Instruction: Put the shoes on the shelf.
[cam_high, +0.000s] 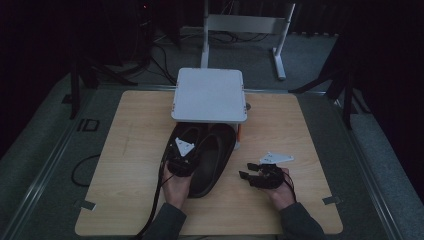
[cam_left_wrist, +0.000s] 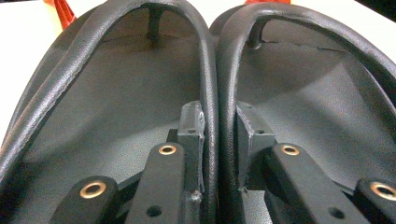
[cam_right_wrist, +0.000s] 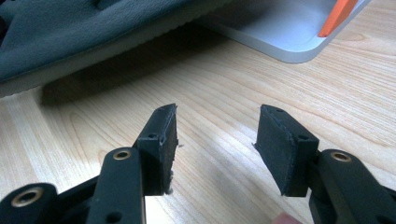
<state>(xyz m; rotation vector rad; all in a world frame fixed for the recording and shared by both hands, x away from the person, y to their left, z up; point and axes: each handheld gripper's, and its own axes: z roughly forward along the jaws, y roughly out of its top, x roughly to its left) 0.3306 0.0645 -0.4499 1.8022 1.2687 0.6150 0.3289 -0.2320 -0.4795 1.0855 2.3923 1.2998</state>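
Observation:
A pair of black flip-flops (cam_high: 216, 159) lies side by side on the wooden table (cam_high: 131, 165), toes tucked under a white stand (cam_high: 209, 95). My left gripper (cam_high: 181, 151) is over the left sandal. In the left gripper view it (cam_left_wrist: 218, 122) is shut on the two inner straps, pressing the left sandal's strap (cam_left_wrist: 206, 70) against the right sandal's strap (cam_left_wrist: 229, 70). To the right of the sandals, my right gripper (cam_high: 246, 170) hovers low over the table, open. The right gripper view shows only bare wood between its (cam_right_wrist: 217, 140) jaws, with a sandal's sole edge (cam_right_wrist: 70, 46) beyond.
The white stand has a base plate (cam_right_wrist: 280, 32) and an orange post (cam_right_wrist: 338, 16) near the right sandal. Bare wood lies on both sides of the sandals. Beyond the table's far edge stand a metal frame (cam_high: 250, 25) and cables on the floor.

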